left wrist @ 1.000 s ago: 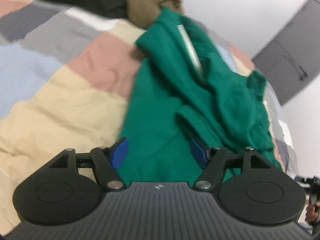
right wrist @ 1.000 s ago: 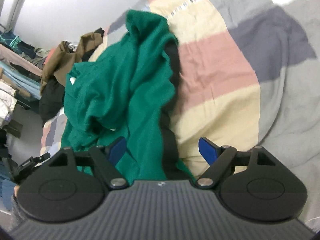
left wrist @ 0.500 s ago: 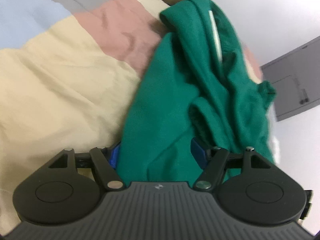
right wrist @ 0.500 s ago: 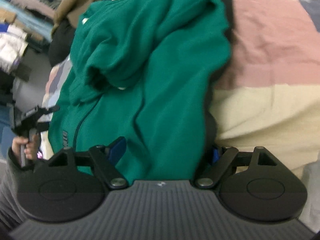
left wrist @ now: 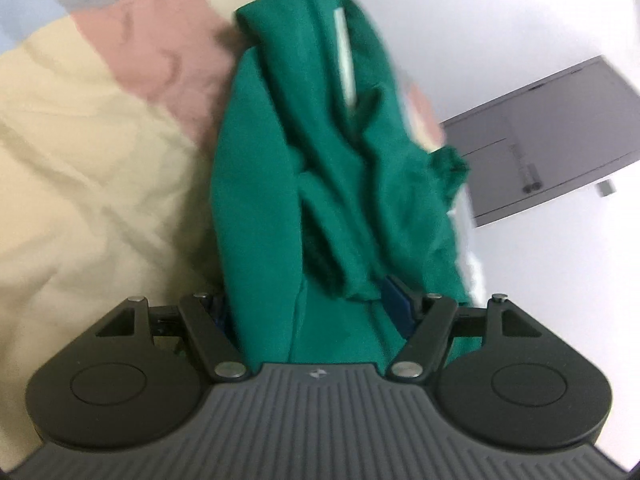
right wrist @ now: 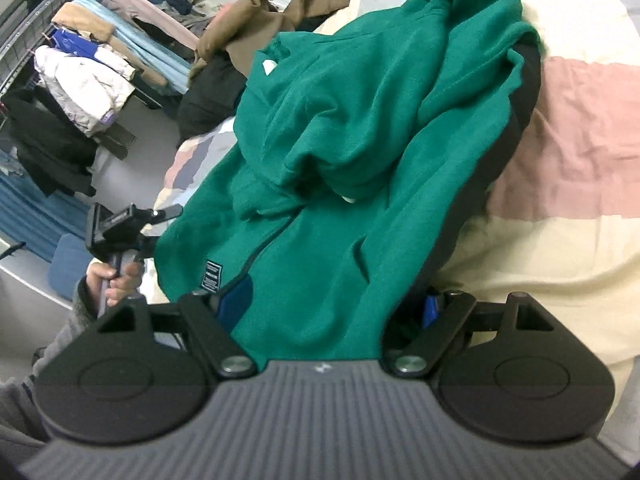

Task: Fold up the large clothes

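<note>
A patchwork quilt of cream, pink and grey blocks is covering the bed, with a brown garment heaped at its far end and a rack of clothes hanging at ten o'clock in the right wrist view. A grey door is showing at three o'clock in the left wrist view.

The green hoodie is lying crumpled down the middle of the quilt, bunched on itself, with a dark lining showing along its edge at three o'clock. No neat fold is visible yet, so the folding is looking barely begun: the cloth probably needs spreading flat first.

The left gripper is standing wide, with the hoodie's near edge running between its blue pads; whether they are pressing the cloth I cannot tell. The right gripper is likewise standing wide around the hem at six o'clock, grip uncertain. A hand at eight o'clock is holding the other tool.
</note>
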Available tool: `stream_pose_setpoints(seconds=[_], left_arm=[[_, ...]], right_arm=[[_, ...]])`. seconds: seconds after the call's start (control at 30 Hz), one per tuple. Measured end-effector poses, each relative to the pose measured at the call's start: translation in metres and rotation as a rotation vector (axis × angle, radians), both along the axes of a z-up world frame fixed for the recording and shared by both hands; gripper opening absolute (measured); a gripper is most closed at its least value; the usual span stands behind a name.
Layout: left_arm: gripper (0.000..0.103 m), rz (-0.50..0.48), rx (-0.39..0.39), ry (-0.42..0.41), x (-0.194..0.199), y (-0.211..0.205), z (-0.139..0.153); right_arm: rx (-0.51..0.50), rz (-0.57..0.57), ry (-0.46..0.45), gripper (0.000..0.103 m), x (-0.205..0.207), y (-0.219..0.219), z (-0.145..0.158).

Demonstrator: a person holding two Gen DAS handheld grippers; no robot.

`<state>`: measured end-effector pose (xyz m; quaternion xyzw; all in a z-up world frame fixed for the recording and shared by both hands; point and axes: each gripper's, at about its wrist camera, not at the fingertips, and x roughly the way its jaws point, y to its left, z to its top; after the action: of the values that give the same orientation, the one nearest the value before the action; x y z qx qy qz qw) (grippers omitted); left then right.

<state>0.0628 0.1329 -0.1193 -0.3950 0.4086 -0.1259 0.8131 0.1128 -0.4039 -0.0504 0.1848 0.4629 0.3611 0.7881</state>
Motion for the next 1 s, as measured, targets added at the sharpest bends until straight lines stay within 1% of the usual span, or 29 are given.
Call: stream_pose_setpoints(seconds=[0.1, 0.17, 0.2, 0.23, 0.3, 0.33, 0.37, 0.43, 0.47, 0.53, 0.57, 0.6, 0.63, 0.67, 0.73, 0.77, 0.8, 0.83, 0.87, 0.9, 0.93, 0.97, 1.0], left_arm=[[0.074, 0.029, 0.054, 0.078, 0.006, -0.001, -0.013], [0.074, 0.052, 0.101, 0.133, 0.011, 0.000, -0.023], [0.074, 0.055, 0.109, 0.148, 0.015, 0.000, -0.027], [0.074, 0.056, 0.109, 0.154, 0.016, -0.001, -0.029], [0.074, 0.047, 0.114, 0.146, 0.018, -0.004, -0.028], [0.074, 0.037, 0.109, 0.134, 0.018, -0.005, -0.027], [0.074, 0.026, 0.088, 0.116, 0.017, -0.005, -0.026], [0.074, 0.004, 0.029, 0.072, 0.014, -0.003, -0.023], [0.074, -0.013, -0.003, 0.041, 0.012, -0.003, -0.020], [0.074, -0.042, -0.044, 0.004, 0.010, -0.006, -0.016], [0.074, -0.046, -0.036, 0.005, 0.011, -0.009, -0.016], [0.074, -0.046, -0.008, 0.021, 0.012, -0.012, -0.017], [0.074, -0.044, 0.017, 0.050, 0.014, -0.013, -0.020], [0.073, -0.042, 0.031, 0.076, 0.015, -0.013, -0.025], [0.072, -0.036, 0.045, 0.111, 0.018, -0.013, -0.032], [0.072, -0.035, 0.047, 0.118, 0.020, -0.013, -0.034], [0.072, -0.037, 0.054, 0.121, 0.021, -0.015, -0.034], [0.072, -0.038, 0.066, 0.121, 0.022, -0.017, -0.034], [0.072, -0.039, 0.077, 0.119, 0.023, -0.020, -0.032], [0.067, -0.042, 0.093, 0.117, 0.023, -0.022, -0.031], [0.057, -0.041, 0.115, 0.120, 0.023, -0.023, -0.028], [0.038, -0.036, 0.136, 0.130, 0.019, -0.022, -0.027], [0.024, -0.025, 0.141, 0.138, 0.017, -0.020, -0.025]], right_arm=[[-0.091, -0.038, 0.056, 0.083, 0.012, 0.010, -0.012], [-0.146, -0.065, 0.124, 0.082, 0.021, 0.013, -0.025], [-0.164, -0.079, 0.149, 0.080, 0.026, 0.014, -0.031], [-0.173, -0.088, 0.156, 0.083, 0.028, 0.015, -0.035], [-0.186, -0.089, 0.152, 0.083, 0.029, 0.022, -0.038], [-0.201, -0.082, 0.139, 0.083, 0.029, 0.026, -0.038], [-0.203, -0.073, 0.118, 0.083, 0.028, 0.030, -0.036], [-0.164, -0.051, 0.075, 0.083, 0.025, 0.030, -0.028], [-0.128, -0.042, 0.053, 0.083, 0.023, 0.028, -0.023], [-0.038, -0.022, 0.004, 0.083, 0.018, 0.023, -0.012], [-0.011, -0.017, -0.017, 0.083, 0.016, 0.021, -0.007], [-0.019, -0.019, -0.021, 0.083, 0.016, 0.022, -0.006], [-0.052, -0.026, -0.006, 0.082, 0.017, 0.025, -0.007], [-0.104, -0.035, 0.027, 0.079, 0.020, 0.029, -0.012], [-0.185, -0.044, 0.079, 0.074, 0.024, 0.037, -0.025], [-0.210, -0.051, 0.105, 0.072, 0.026, 0.040, -0.032], [-0.228, -0.064, 0.119, 0.067, 0.028, 0.042, -0.036], [-0.241, -0.073, 0.123, 0.065, 0.029, 0.041, -0.038], [-0.264, -0.075, 0.120, 0.059, 0.029, 0.045, -0.040], [-0.298, -0.071, 0.106, 0.045, 0.028, 0.051, -0.038], [-0.336, -0.063, 0.083, 0.028, 0.027, 0.057, -0.036], [-0.351, -0.057, 0.060, 0.022, 0.025, 0.063, -0.032], [-0.354, -0.061, 0.039, 0.017, 0.021, 0.065, -0.025]])
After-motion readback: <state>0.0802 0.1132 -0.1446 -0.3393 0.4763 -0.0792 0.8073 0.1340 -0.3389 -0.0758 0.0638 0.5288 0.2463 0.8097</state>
